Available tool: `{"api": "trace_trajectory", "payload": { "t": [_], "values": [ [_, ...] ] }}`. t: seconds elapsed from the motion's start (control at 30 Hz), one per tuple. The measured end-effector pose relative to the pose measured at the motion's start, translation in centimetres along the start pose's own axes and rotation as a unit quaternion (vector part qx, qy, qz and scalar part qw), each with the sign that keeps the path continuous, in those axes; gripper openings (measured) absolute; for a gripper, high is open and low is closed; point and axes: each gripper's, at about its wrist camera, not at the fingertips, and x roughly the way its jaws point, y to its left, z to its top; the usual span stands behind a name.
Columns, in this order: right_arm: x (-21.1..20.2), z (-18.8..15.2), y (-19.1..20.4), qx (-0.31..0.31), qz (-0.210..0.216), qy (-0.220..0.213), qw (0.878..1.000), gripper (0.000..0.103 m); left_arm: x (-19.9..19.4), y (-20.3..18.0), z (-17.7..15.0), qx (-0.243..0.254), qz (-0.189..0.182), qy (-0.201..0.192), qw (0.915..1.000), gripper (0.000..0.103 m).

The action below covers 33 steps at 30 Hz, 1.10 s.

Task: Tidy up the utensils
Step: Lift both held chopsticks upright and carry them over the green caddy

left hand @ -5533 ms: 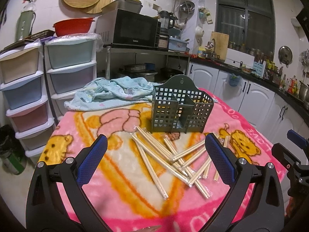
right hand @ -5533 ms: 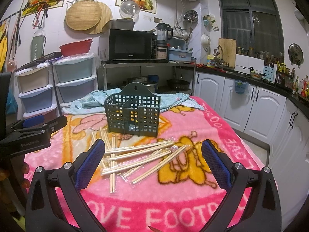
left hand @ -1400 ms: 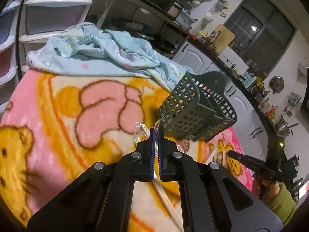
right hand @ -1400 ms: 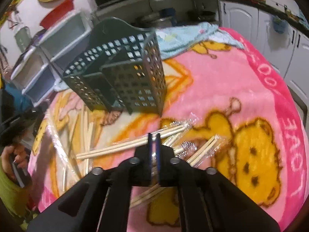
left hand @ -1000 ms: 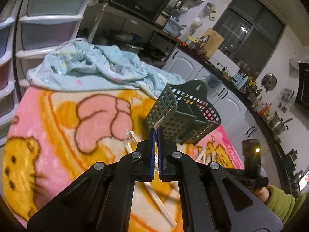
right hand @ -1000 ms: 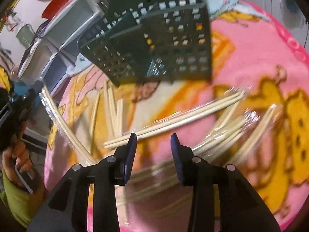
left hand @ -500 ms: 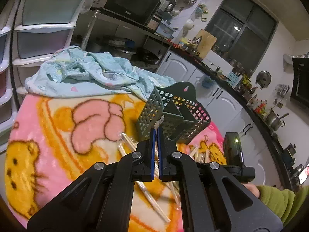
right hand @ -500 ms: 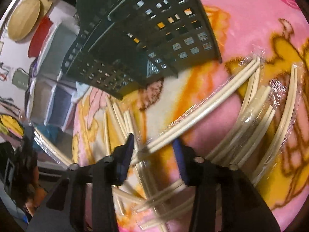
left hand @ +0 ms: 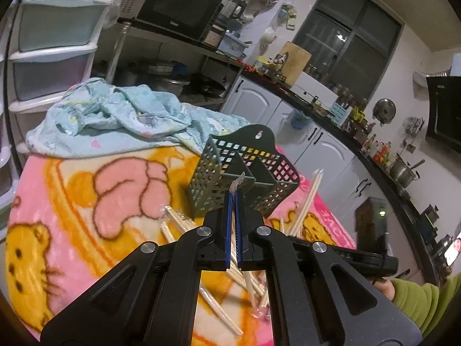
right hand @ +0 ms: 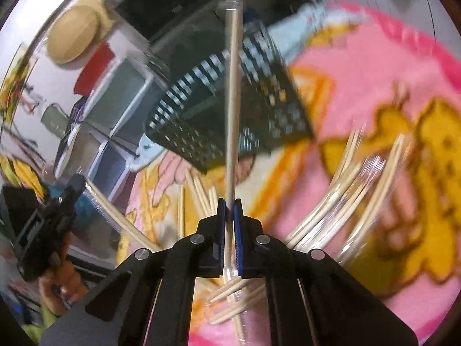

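Observation:
A dark green perforated utensil basket [left hand: 242, 173] stands on the pink cartoon blanket [left hand: 72, 216]; it also shows, blurred, in the right wrist view [right hand: 230, 101]. Several wrapped chopstick pairs [left hand: 253, 282] lie loose in front of it. My left gripper [left hand: 234, 194] is shut on a wrapped chopstick pair, only the wrapper tip [left hand: 237, 180] showing above the fingers, held just in front of the basket. My right gripper [right hand: 229, 201] is shut on a wrapped chopstick pair [right hand: 232, 101] that points up across the basket. That pair also shows in the left wrist view [left hand: 309, 199].
A crumpled light blue cloth [left hand: 121, 115] lies on the table behind the basket. Plastic drawer units [left hand: 54, 43] stand at the left, white cabinets and a cluttered counter [left hand: 331, 109] at the right. More loose chopsticks [right hand: 345, 196] lie right of my right gripper.
My right gripper has closed on a chopstick pair and lifted it upright towards the basket. My left gripper stays shut on its pair and has risen slightly in front of the basket.

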Motion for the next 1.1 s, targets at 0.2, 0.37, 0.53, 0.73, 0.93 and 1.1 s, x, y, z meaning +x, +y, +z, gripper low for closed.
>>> {"api": "trace_trajectory", "payload": {
  "t": [0.2, 0.37, 0.53, 0.73, 0.93, 1.1],
  "values": [
    [-2.7, 0.7, 1.8, -0.085, -0.028, -0.067, 0.994, 0.006, -0.1, -1.3, 1.1, 0.012, -0.011, -0.006, 0.9998, 0.0],
    [-4.5, 1.6, 2.1, -0.116, -0.032, -0.099, 0.988, 0.006, -0.6, -2.8, 2.7, 0.025, -0.029, -0.015, 0.9991, 0.0],
    [-5.6, 2.7, 4.0, -0.148, -0.043, -0.131, 0.979, 0.006, -0.6, -4.7, 4.3, 0.042, -0.047, -0.024, 0.9977, 0.0],
    [-6.9, 4.4, 5.1, -0.177, -0.054, -0.164, 0.969, 0.006, -0.4, -7.3, 6.7, 0.063, -0.064, -0.041, 0.9951, 0.0],
    [-8.5, 6.2, 5.5, -0.185, -0.056, -0.192, 0.962, 0.006, -0.2, -10.0, 9.2, 0.081, -0.084, -0.06, 0.9913, 0.0],
    [-9.3, 7.8, 5.9, -0.193, -0.062, -0.209, 0.957, 0.006, 0.1, -11.4, 10.9, 0.09, -0.085, -0.077, 0.9892, 0.0]
  ]
}}
